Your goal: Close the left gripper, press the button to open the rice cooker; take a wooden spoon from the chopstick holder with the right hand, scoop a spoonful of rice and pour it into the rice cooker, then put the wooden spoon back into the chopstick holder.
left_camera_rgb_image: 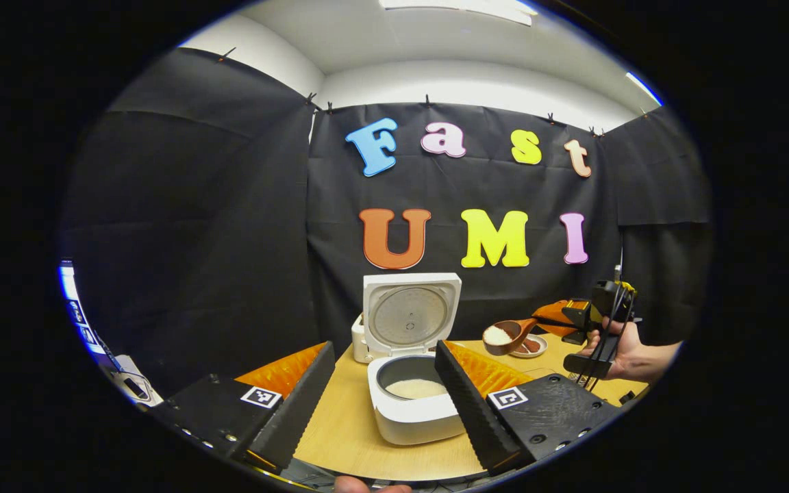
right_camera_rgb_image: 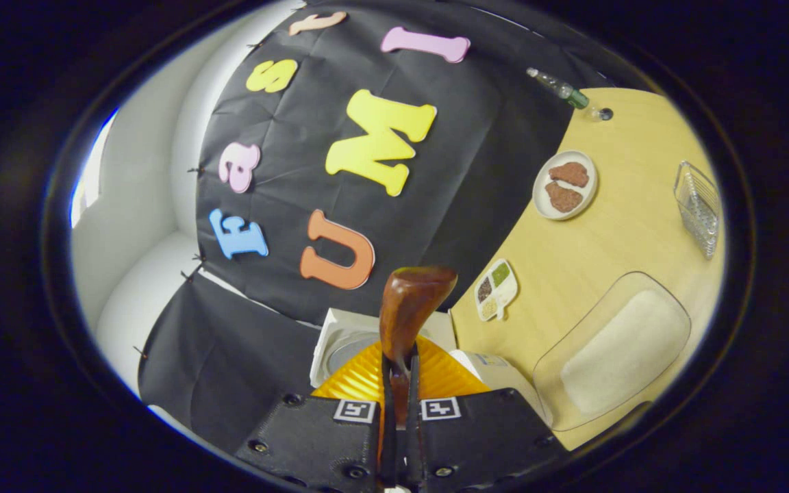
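1. Two fingers of the left gripper (left_camera_rgb_image: 384,397) are closest in the left gripper view. They are spread wide apart and hold nothing.
2. Between them, a bit farther off, sits the white rice cooker (left_camera_rgb_image: 414,404) on the tabletop (left_camera_rgb_image: 340,431). Its lid (left_camera_rgb_image: 410,315) stands straight up, so the cooker is already open. Some rice (left_camera_rgb_image: 416,389) lies in the pot.
3. To the right and farther back, the right gripper (left_camera_rgb_image: 559,317) is held up by a hand (left_camera_rgb_image: 631,352). It carries the wooden spoon (left_camera_rgb_image: 504,335), and the bowl of the spoon is full of white rice. The spoon hangs in the air to the right of the cooker, above a small plate (left_camera_rgb_image: 535,348).
4. In the right gripper view, the right gripper's fingers (right_camera_rgb_image: 413,383) are pinched shut on the spoon's handle.
5. That view also shows a clear tub of rice (right_camera_rgb_image: 617,349) on the tabletop, and farther off a plate with two brown pieces (right_camera_rgb_image: 565,185) and a little dish with four parts (right_camera_rgb_image: 496,289).
6. I think the step now is bringing the scoop to the cooker.
7. Next, the spoon needs to go left until it is over the open pot, staying level so no rice falls. Then it tips to pour.
8. I cannot see the chopstick holder for sure.
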The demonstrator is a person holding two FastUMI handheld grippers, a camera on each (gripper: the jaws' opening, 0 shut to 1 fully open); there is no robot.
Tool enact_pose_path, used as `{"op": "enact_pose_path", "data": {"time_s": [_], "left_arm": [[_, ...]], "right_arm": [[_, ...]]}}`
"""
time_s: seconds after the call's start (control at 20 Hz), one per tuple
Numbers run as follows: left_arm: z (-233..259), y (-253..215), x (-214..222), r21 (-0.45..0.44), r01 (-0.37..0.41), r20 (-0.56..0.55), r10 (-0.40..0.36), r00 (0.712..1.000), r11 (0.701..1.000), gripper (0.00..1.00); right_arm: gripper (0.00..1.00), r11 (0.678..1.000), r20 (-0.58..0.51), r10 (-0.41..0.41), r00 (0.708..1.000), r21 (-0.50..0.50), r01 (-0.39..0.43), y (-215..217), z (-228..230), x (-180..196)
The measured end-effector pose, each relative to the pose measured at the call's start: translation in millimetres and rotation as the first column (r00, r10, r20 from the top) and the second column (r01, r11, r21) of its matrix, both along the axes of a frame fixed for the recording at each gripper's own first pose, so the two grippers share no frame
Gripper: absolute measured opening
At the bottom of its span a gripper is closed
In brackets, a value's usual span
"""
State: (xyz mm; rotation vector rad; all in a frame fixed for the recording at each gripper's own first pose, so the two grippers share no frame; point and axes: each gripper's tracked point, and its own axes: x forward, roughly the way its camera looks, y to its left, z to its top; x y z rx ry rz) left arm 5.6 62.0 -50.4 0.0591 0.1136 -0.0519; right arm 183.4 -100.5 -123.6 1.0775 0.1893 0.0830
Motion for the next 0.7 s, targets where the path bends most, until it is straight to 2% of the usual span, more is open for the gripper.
{"op": "enact_pose_path", "data": {"time_s": [0.25,0.4,0.7], "left_arm": [[2,51,-19,-0.02,-0.06,0.004,0.06,0.998,0.998,0.94],[-1,74,-33,-0.044,-0.112,0.005,0.113,0.994,0.993,0.94],[-3,98,-59,-0.043,-0.193,0.015,0.194,0.981,0.98,0.94]], "right_arm": [[0.13,0.981,-0.027,0.043,0.999,-0.186,-0.048,46,-3,22],[0.11,0.945,-0.061,0.051,0.997,-0.319,-0.068,63,-15,34],[0.11,0.858,-0.1,0.06,0.993,-0.504,-0.102,86,-33,58]]}}
